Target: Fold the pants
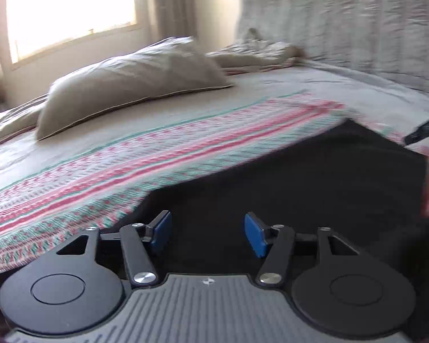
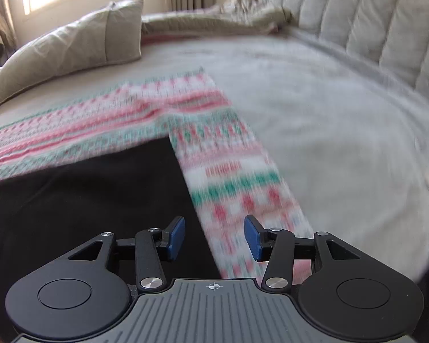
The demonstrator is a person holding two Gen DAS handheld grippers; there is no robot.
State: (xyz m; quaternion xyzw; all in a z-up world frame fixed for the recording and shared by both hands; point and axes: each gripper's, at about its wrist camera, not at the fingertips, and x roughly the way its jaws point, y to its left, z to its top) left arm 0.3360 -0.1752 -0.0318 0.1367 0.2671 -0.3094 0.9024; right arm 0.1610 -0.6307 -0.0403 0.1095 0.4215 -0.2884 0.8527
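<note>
Bed with things on it
On the pale bed (image 2: 314, 108) lie patterned pants (image 2: 146, 108), a black cloth (image 2: 85, 194), a pillow (image 2: 71, 48) and rumpled bedding (image 2: 214, 20).

Patterned pants (image 2: 223, 157) in bands of pink, red, green and white lie over a black cloth (image 2: 85, 200) on a pale grey bedspread (image 2: 329, 114). A beige pillow (image 1: 134, 83) sits behind, against an off-white quilted headboard (image 2: 371, 23). Blue pads (image 1: 160, 233) tip the black grippers.
</note>
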